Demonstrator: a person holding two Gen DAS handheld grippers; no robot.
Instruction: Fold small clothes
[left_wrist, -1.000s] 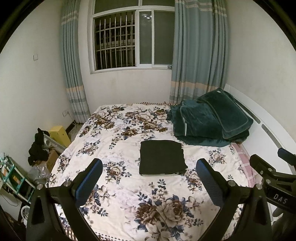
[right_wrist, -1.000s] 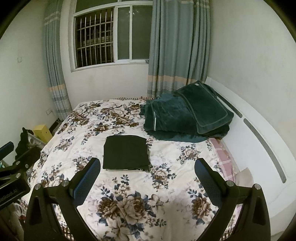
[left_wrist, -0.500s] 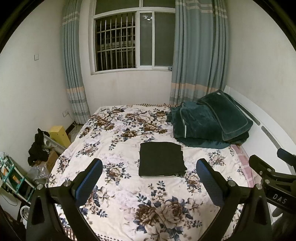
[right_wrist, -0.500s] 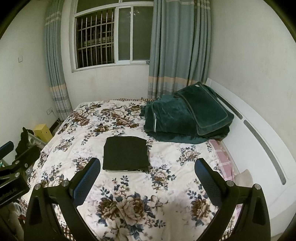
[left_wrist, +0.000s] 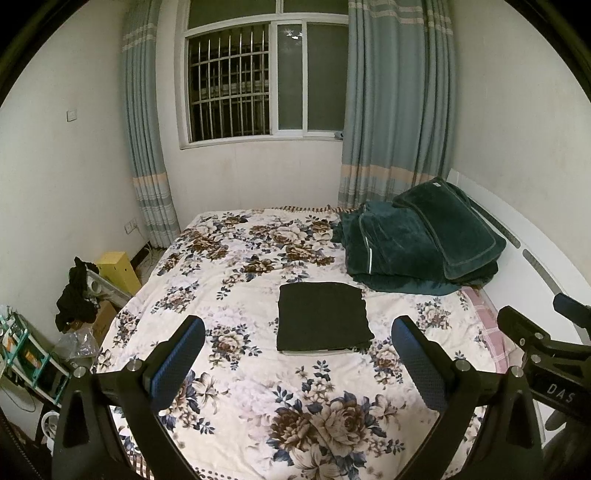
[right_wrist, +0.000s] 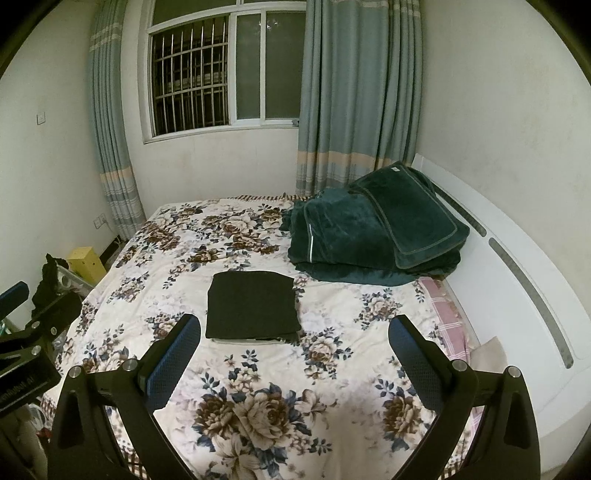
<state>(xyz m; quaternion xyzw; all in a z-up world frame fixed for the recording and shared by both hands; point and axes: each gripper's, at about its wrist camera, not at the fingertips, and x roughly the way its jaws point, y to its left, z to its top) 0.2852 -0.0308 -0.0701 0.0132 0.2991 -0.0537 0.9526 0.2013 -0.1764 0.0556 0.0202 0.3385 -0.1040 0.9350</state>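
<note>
The dark, soft, folded square garment (left_wrist: 322, 316) lies flat on the floral bedspread (left_wrist: 236, 280), just before the green plush blanket pile (left_wrist: 417, 236). Likely light and limp; grip a folded edge. Left tongs (left_wrist: 300, 360) and right tongs (right_wrist: 295, 356) hang released, empty.

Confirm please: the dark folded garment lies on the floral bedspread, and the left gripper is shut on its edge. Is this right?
Not quite. The dark folded garment does lie on the floral bedspread, but the left gripper is open and holds nothing, its fingers wide apart, as the left wrist view shows.

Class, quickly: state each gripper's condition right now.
Left gripper: open, holding nothing.
Right gripper: open, holding nothing.
</note>
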